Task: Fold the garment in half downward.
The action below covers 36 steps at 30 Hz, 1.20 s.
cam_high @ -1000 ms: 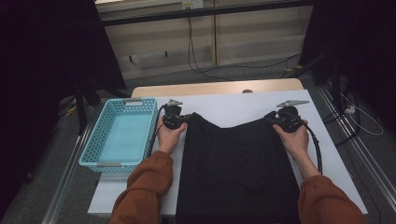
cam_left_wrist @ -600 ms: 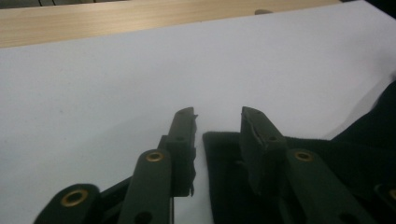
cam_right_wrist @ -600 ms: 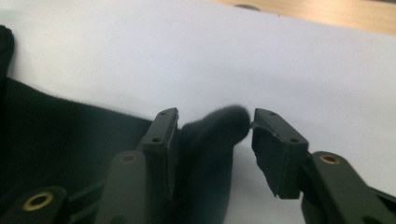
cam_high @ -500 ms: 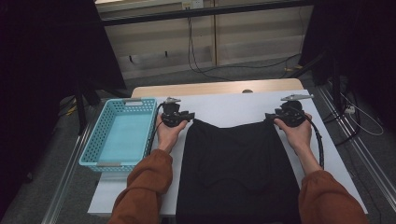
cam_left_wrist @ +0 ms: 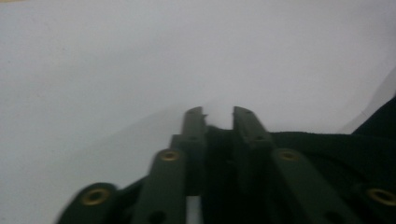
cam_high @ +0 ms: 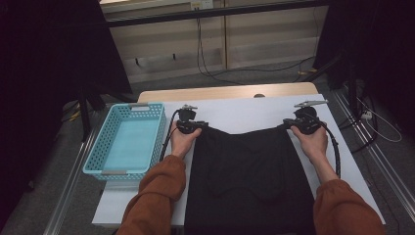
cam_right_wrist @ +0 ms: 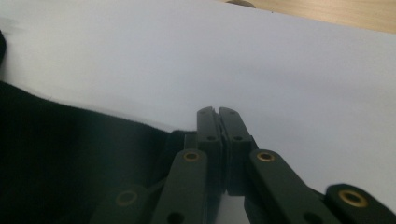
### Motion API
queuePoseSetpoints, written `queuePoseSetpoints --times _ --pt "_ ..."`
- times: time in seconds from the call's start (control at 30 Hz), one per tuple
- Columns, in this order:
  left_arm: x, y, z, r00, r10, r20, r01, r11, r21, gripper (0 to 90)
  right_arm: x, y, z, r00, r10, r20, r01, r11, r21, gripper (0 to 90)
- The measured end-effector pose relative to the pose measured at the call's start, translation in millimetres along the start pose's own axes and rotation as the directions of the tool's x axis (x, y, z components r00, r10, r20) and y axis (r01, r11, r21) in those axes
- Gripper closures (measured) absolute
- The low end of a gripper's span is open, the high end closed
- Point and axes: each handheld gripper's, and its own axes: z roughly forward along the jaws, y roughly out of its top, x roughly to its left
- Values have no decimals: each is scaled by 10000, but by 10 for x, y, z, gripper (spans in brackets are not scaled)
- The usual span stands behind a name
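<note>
The black cloth garment (cam_high: 249, 181) lies flat on the white table surface (cam_high: 244, 115), in the lower middle of the high view. Its long axis runs from the bottom edge of the frame up toward the middle, and its top edge points to the far side of the table. This top edge is stretched between the 2 grippers.

The left gripper (cam_high: 188, 126) holds the upper left corner of the garment. In the left gripper view its jaws stand a little apart with dark fabric (cam_left_wrist: 327, 144) between them, so they are clamped on the cloth. The right gripper (cam_high: 304, 122) holds the upper right corner; its jaws are pressed together on the fabric edge (cam_right_wrist: 84, 154).

A light blue plastic basket (cam_high: 128, 139) stands left of the garment, apart from it.
</note>
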Motion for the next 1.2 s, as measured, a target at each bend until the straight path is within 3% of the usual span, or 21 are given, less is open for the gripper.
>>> queuePoseSetpoints --times 0.07,0.3,0.33,0.57,0.73,0.83,0.87,1.0,1.1,1.2 --pt "-12 11 -23 10000 -7 -32 6 10000 -83 882 -6 -37 -55 10000 -41 -16 41 10000 -42 897" --pt "-34 43 -229 9998 42 -196 -52 9988 -494 887 -9 -214 -159 9992 -375 166 370 9990 264 900" --pt "-23 37 -264 9995 172 -275 -185 9988 -458 887 -5 -244 -166 9987 -457 245 449 9984 341 900" --pt "48 -50 -383 9989 -66 -471 37 9981 -616 887 -82 -408 -244 9934 -683 926 593 9935 966 900" --pt "31 -89 -428 9997 -69 -236 51 9970 -769 882 -72 -453 -289 9969 -741 249 719 9943 792 900" --pt "-5 -89 -453 9997 -104 -202 85 9956 -931 868 -16 -443 -281 9962 -854 142 841 9937 742 870" --pt "-10 -89 -454 9998 -104 -172 87 9957 -927 858 6 -430 -277 9961 -875 136 864 9939 682 806" --pt "-18 -94 -454 10000 -49 -6 48 9959 -904 841 54 -389 -273 9950 -972 217 961 9942 481 695" --pt "-37 -111 -454 10000 -94 32 96 9955 -946 831 68 -376 -267 9956 -932 -41 933 9950 353 689" --pt "-56 -171 -452 9998 -46 174 59 9971 -764 873 94 -395 -233 9948 -922 -437 940 9947 417 741"
